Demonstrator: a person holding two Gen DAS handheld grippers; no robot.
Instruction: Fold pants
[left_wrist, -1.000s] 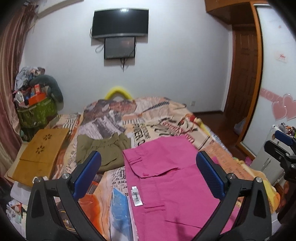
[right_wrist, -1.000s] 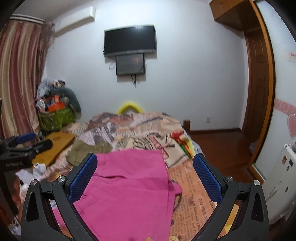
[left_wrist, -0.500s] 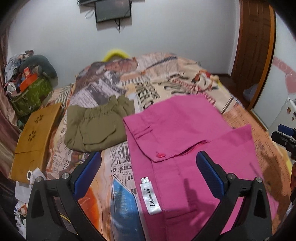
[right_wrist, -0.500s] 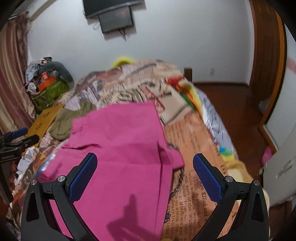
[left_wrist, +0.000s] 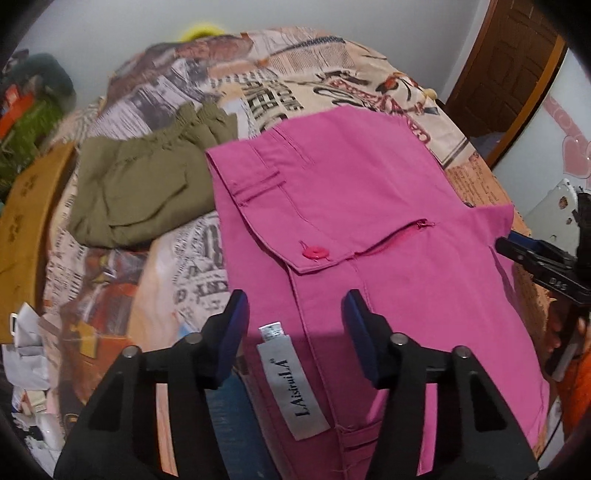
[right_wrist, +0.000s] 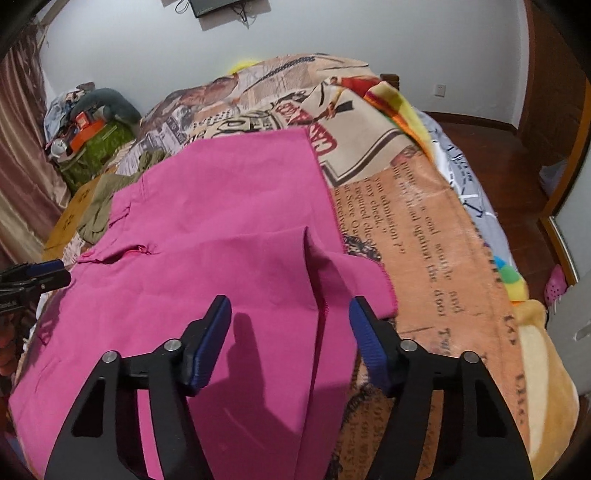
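The pink pants (left_wrist: 369, 206) are spread flat on the bed, over a newspaper-print blanket (left_wrist: 258, 92), with the waistband end turned toward the cameras. A pink button (left_wrist: 314, 253) and an open fly flap are seen near the waistband, and a white label (left_wrist: 291, 384) is exposed at the inner waist.

The left gripper (left_wrist: 293, 314) is held low over the waistband, pitched downward and aimed along the garment. Its blue-padded fingers (left_wrist: 236, 325) are parted to a moderate gap, and nothing is clamped between them; the label and the waistband edge are framed in the gap. Whether the tips touch the cloth cannot be told.

The right gripper (right_wrist: 290, 321) is likewise angled down over the pants (right_wrist: 207, 258), near the right-hand edge, where a flap of fabric is turned out onto the blanket (right_wrist: 424, 240). Its fingers (right_wrist: 212, 332) are set apart by a similar gap, and no cloth is pinched; a raised seam fold is seen between them.

Each gripper is glimpsed at the edge of the other's view, so the two are positioned at opposite sides of the waistband end.

An olive garment (left_wrist: 147, 184) is laid beside the pants, to their left, and a wooden board (left_wrist: 29, 221) is seen beyond it at the bed's edge.
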